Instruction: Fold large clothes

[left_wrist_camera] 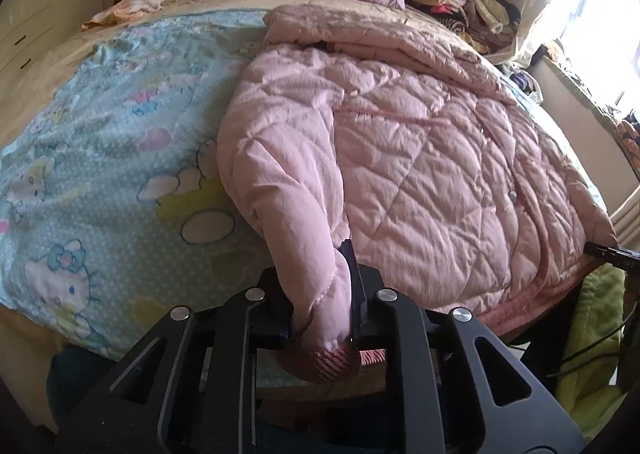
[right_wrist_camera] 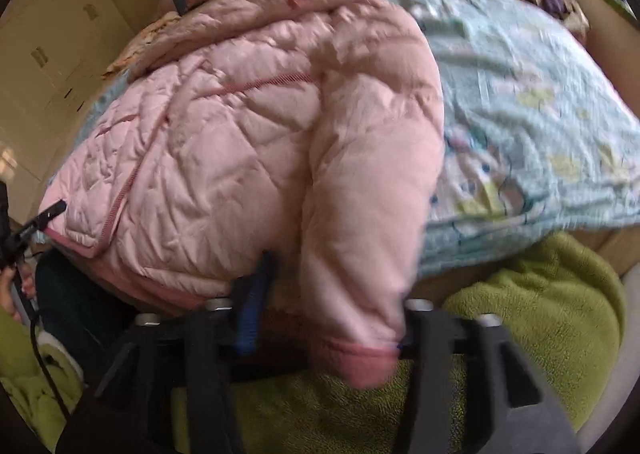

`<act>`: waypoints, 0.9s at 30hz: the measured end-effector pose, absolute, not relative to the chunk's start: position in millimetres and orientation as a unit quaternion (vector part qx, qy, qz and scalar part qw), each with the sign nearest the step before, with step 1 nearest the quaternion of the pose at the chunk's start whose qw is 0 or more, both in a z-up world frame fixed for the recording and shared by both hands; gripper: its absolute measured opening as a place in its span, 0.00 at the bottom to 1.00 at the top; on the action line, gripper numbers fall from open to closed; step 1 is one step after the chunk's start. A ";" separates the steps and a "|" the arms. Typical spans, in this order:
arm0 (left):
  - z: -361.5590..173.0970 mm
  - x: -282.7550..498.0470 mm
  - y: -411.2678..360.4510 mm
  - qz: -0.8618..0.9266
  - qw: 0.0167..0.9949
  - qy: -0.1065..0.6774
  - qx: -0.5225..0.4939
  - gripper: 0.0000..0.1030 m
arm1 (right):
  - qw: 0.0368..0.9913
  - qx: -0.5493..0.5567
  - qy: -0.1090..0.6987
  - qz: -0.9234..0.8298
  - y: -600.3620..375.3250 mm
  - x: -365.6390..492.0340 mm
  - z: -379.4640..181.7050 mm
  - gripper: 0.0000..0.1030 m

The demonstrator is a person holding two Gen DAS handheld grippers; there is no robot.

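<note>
A pink quilted padded jacket (left_wrist_camera: 400,142) lies spread on the bed's pale-blue cartoon-print sheet (left_wrist_camera: 100,142). At lower centre, the left tool (left_wrist_camera: 320,294) clenches one sleeve cuff; the right tool (right_wrist_camera: 328,314) clenches the other.

You have a pale blue cartoon-print bedsheet (left_wrist_camera: 104,142) spread across the bed, a heap of mixed clothes (left_wrist_camera: 456,2) near the bright window, cream cupboards (left_wrist_camera: 28,14) beyond, and lime-green fleece fabric (right_wrist_camera: 536,314) at the bed's near edge.
</note>
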State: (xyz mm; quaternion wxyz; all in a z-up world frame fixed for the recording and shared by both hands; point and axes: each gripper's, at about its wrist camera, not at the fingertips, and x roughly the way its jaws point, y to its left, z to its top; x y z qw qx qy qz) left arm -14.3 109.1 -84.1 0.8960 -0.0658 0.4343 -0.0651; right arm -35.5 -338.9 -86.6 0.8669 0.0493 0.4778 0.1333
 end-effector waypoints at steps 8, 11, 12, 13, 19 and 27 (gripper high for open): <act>-53.0 -2.2 111.4 -0.068 0.914 0.395 -0.069 0.11 | 0.904 0.071 0.390 0.158 -344.8 -31.7 -35.0 0.14; -44.3 3.2 110.3 -0.068 0.918 0.385 -0.069 0.11 | 0.910 0.090 0.372 0.162 -348.9 -23.7 -22.5 0.14; -41.6 5.0 110.2 -0.067 0.919 0.382 -0.069 0.11 | 0.911 0.095 0.368 0.163 -350.3 -22.1 -20.1 0.14; -37.8 8.4 110.1 -0.065 0.920 0.379 -0.070 0.11 | 0.912 0.098 0.362 0.164 -351.1 -17.2 -14.3 0.14; -23.8 23.1 113.6 -0.056 0.925 0.367 -0.084 0.11 | 0.918 0.095 0.346 0.170 -348.9 0.3 6.9 0.14; -7.9 40.4 113.1 -0.047 0.931 0.352 -0.090 0.12 | 0.920 0.105 0.335 0.173 -347.1 23.5 21.8 0.14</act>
